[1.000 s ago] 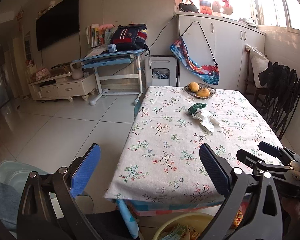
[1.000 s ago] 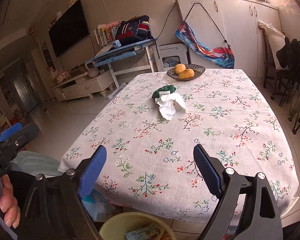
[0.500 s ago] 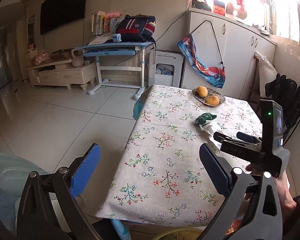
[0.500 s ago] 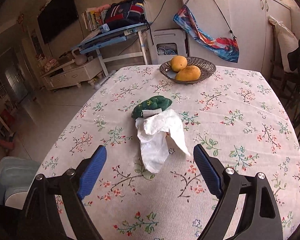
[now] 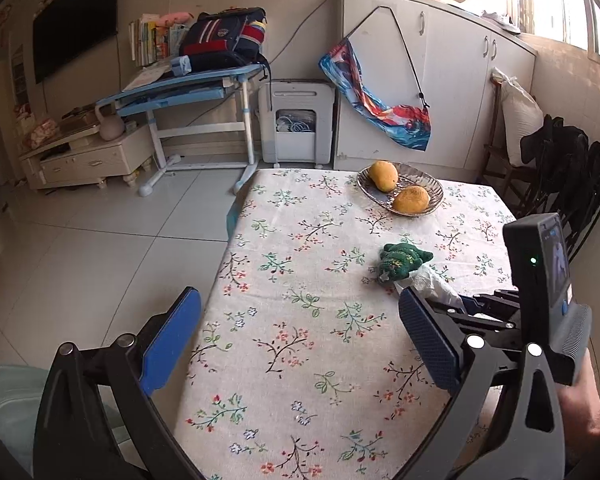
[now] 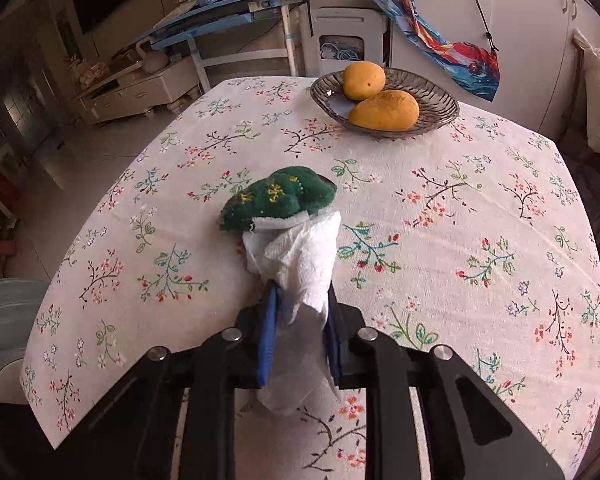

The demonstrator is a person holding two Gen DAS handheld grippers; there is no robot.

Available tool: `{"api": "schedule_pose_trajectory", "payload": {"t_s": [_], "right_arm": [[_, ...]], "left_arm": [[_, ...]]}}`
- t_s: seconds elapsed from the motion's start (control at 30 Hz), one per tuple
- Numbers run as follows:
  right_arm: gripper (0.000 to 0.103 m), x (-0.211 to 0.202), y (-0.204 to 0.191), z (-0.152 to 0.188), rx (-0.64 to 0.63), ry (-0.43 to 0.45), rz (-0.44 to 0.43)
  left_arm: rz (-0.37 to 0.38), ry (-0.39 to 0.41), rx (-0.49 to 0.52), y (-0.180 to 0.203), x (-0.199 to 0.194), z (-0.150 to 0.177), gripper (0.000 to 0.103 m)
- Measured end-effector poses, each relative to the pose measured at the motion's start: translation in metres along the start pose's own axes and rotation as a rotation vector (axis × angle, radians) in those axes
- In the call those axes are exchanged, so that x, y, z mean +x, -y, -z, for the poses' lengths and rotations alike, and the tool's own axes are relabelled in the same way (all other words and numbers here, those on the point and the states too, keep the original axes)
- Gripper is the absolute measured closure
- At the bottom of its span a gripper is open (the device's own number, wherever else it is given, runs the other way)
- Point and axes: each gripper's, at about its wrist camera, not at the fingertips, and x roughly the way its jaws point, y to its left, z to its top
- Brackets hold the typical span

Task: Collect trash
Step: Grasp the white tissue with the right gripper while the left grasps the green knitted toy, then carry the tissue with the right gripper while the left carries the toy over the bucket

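A crumpled white tissue lies on the flowered tablecloth, its far end touching a dark green knitted cloth. My right gripper points steeply down at it. Its jaws are closing, with the tissue's near part squeezed between the blue pads. The left wrist view shows the same tissue and green cloth at the right, with the right gripper on the tissue and a hand behind it. My left gripper hangs open over the table's near left part with nothing in it.
A glass bowl with two mangoes stands at the table's far end. Black folding chairs stand right of the table. A blue desk, a white cabinet and tiled floor lie beyond and to the left.
The right gripper has come forward and down to the tissue and its jaws have closed on it. The left gripper has moved forward over the table, still open.
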Motion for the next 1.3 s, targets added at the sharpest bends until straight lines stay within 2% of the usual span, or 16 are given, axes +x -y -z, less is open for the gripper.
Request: {"api": "schedule_pose_trajectory", "payload": {"t_s": [0.17, 0.23, 0.37, 0.43, 0.47, 0.5, 0.67, 0.73, 0.77, 0.8, 0.87, 0.9, 1.0, 1.13, 1.3], "right_arm": [[0.087, -0.032, 0.023, 0.025, -0.024, -0.043, -0.001], [0.087, -0.045, 0.034, 0.036, -0.003, -0.042, 0.003], [0.087, -0.048, 0.051, 0.049, 0.062, -0.054, -0.019], [0.079, -0.046, 0.054, 0.050, 0.077, -0.057, -0.032], [0.065, -0.046, 0.053, 0.049, 0.079, -0.050, -0.036], [0.058, -0.047, 0.052, 0.049, 0.078, -0.039, -0.037], [0.058, -0.048, 0.046, 0.042, 0.067, -0.013, -0.057], [0.058, -0.045, 0.046, 0.041, 0.068, -0.017, -0.055], [0.058, -0.043, 0.047, 0.041, 0.066, -0.021, -0.051], [0.058, -0.041, 0.046, 0.041, 0.061, -0.025, -0.047], [0.063, -0.039, 0.045, 0.041, 0.047, -0.028, -0.038], [0.065, -0.038, 0.045, 0.041, 0.040, -0.030, -0.037], [0.085, -0.034, 0.043, 0.041, 0.024, -0.032, -0.038], [0.089, -0.041, 0.040, 0.042, 0.025, -0.005, -0.050], [0.089, -0.061, 0.043, 0.045, 0.103, 0.068, -0.109]], "left_arm": [[0.073, -0.042, 0.109, 0.040, 0.045, -0.010, 0.007], [0.098, -0.087, 0.148, 0.055, 0.066, -0.010, 0.007], [0.110, -0.159, 0.163, 0.073, 0.100, -0.009, 0.008], [0.112, -0.170, 0.170, 0.079, 0.111, -0.009, 0.008], [0.108, -0.174, 0.174, 0.082, 0.116, -0.010, 0.008], [0.102, -0.180, 0.179, 0.085, 0.121, -0.011, 0.008], [0.100, -0.211, 0.179, 0.095, 0.144, -0.016, 0.008], [0.096, -0.226, 0.186, 0.099, 0.153, -0.016, 0.013], [0.094, -0.240, 0.193, 0.101, 0.157, -0.016, 0.023], [0.102, -0.254, 0.200, 0.104, 0.160, -0.014, 0.040], [0.131, -0.258, 0.200, 0.108, 0.161, -0.013, 0.064], [0.119, -0.257, 0.214, 0.111, 0.159, -0.013, 0.068], [0.118, -0.234, 0.227, 0.112, 0.149, -0.011, 0.075], [0.140, -0.229, 0.174, 0.096, 0.124, -0.008, 0.076], [0.127, -0.166, 0.108, 0.069, 0.067, -0.001, 0.075]]}}
